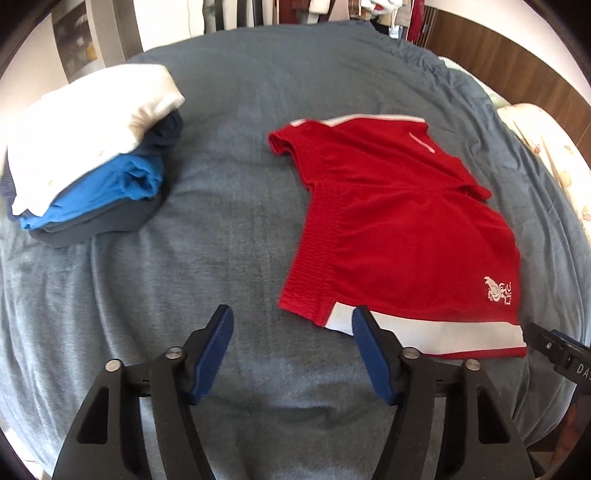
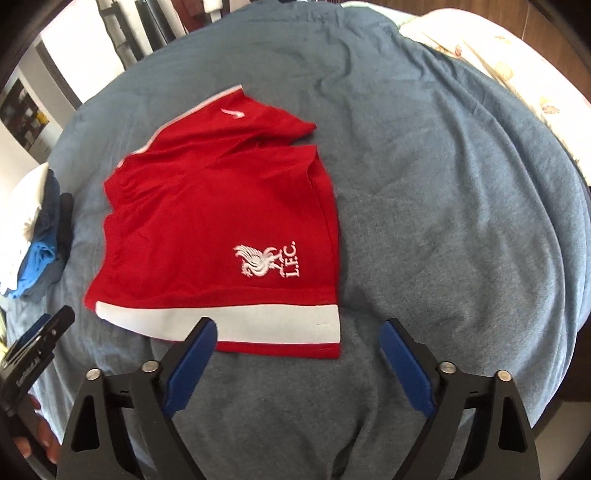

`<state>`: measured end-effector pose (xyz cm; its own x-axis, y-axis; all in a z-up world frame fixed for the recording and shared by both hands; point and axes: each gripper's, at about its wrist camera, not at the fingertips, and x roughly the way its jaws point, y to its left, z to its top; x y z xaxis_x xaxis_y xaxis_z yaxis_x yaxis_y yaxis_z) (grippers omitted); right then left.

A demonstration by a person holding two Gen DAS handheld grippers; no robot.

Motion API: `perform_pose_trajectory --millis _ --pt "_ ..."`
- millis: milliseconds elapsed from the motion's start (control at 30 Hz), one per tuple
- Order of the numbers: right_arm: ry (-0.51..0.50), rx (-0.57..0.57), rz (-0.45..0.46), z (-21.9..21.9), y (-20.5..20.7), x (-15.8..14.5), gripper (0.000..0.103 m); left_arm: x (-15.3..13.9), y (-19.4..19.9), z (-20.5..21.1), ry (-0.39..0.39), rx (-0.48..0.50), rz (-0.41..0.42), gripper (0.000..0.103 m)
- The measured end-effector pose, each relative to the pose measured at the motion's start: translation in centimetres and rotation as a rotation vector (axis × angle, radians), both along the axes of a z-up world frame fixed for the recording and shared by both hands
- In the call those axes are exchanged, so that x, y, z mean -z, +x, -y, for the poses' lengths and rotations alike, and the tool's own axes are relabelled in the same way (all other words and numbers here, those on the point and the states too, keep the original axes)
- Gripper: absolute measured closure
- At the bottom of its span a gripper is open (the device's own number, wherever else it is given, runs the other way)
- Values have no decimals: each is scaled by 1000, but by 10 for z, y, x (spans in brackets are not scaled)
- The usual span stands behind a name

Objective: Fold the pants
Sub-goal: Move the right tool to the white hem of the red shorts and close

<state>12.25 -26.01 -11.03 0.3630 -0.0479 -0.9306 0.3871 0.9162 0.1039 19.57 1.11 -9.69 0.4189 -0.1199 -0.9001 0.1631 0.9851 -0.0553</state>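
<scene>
Both tongs, left and right, are being held open and empty over the near white-striped hem of the red shorts, which are lying flat on the grey blanket.

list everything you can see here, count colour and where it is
shorts: 1, red with white stripes and white crest, spread flat on the blanket
folded pile: 1 stack, white on top, then navy, blue and dark grey layers, on the blanket left of the shorts
blanket: 1, grey-blue, covering the bed
pillow: 1, cream with a faint pattern, far right edge of the bed
hanging clothes: several, mixed colours, beyond the bed
left tool: 1, black with blue pads, open, over the shorts' near waistband corner
right tool: 1, black with blue pads, open, over the near hem corner
</scene>
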Motion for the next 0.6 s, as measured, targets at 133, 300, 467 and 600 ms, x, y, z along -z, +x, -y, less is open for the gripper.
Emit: perform_pose_trajectory --millis 133,300,467,600 --pt "47 7 -41 6 4 13 22 11 12 9 -22 9 -52 43" --pt "91 63 -81 18 5 27 29 24 24 19 32 62 -89 43" --pt "149 92 -127 20 8 39 38 38 30 15 32 78 -145 43" --pt "157 90 -157 17 10 45 44 43 33 13 -1 84 -179 48"
